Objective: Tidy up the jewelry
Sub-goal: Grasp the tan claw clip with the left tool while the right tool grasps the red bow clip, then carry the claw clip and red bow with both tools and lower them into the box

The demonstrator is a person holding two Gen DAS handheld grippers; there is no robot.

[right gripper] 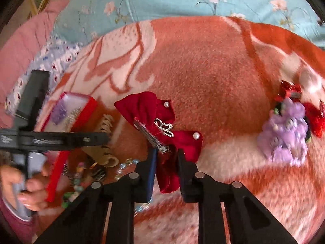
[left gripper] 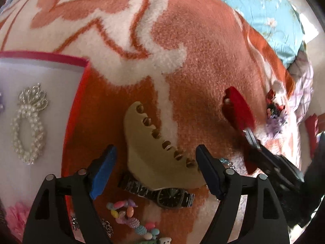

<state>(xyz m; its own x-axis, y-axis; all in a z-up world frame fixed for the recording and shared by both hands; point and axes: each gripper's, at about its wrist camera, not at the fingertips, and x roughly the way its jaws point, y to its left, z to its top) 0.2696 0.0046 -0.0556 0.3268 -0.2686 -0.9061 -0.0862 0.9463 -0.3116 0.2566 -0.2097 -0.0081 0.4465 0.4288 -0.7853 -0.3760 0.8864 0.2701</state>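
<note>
My right gripper (right gripper: 167,162) is shut on a red velvet bow hair clip (right gripper: 160,120) with pearls and a rhinestone charm, held above the blanket; the bow also shows in the left wrist view (left gripper: 238,109). My left gripper (left gripper: 156,166) is open and empty, its fingers either side of a beige claw hair clip (left gripper: 154,148). A dark wristwatch (left gripper: 170,197) and a pastel bead bracelet (left gripper: 132,219) lie below the clip. A red-rimmed box (left gripper: 81,93) at left holds a pearl hair ornament (left gripper: 28,122).
An orange and white fleece blanket (right gripper: 213,65) covers the bed. A purple hair accessory (right gripper: 284,132) and small red bows (right gripper: 290,91) lie at right. A light blue floral quilt (right gripper: 182,0) lies behind. The left gripper and hand show at left (right gripper: 30,138).
</note>
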